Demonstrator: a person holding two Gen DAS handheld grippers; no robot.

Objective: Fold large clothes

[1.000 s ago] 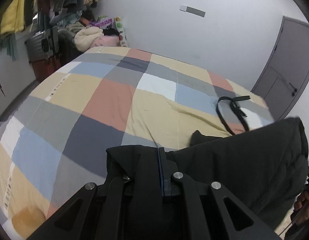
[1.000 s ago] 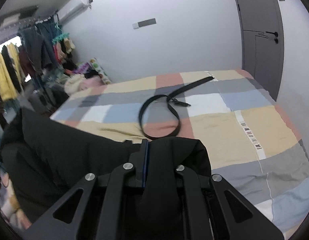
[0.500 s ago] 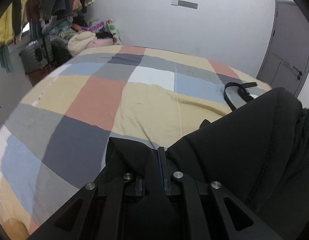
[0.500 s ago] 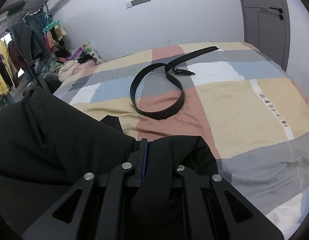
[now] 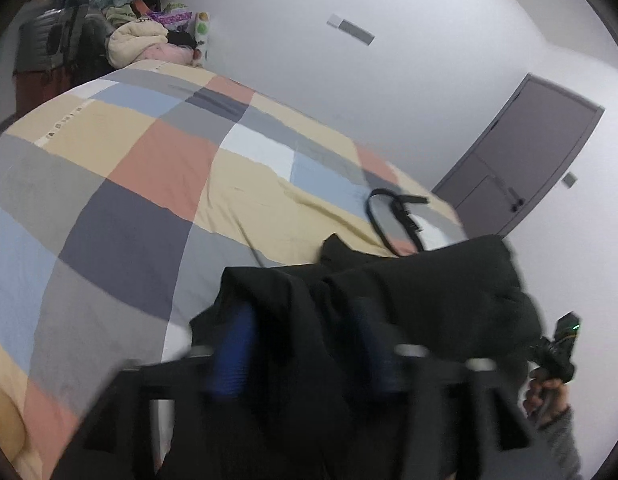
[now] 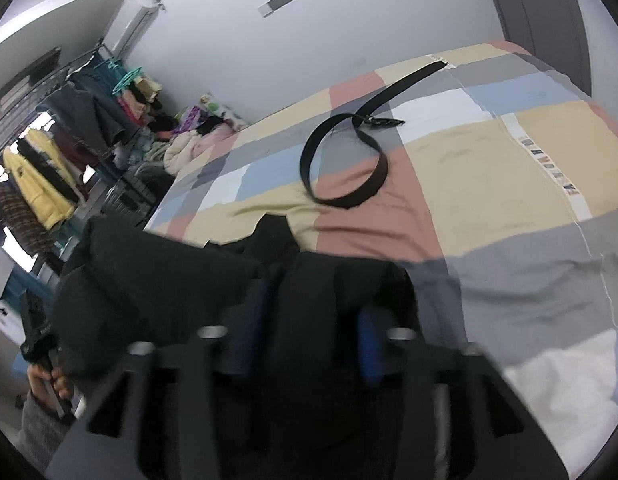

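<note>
Lying bunched at the near edge of the bed [image 5: 157, 160], the black garment [image 5: 437, 300] fills the lower middle of both views. The left gripper [image 5: 305, 344] has just been opening its jaws; they stand apart with a fold of the cloth draped loosely between the blue pads [image 5: 233, 348]. The right gripper [image 6: 309, 332] likewise has just spread its jaws, cloth hanging between them unclamped. Only the left view shows the person's hand [image 5: 549, 392] at lower right; only the right view shows the other hand [image 6: 49, 384] at lower left and the clothes rack [image 6: 49, 152] at left. A black belt [image 6: 345, 160] lies looped beyond the garment on the patchwork bedspread. A grey door [image 5: 525, 160] stands in the white wall.
</note>
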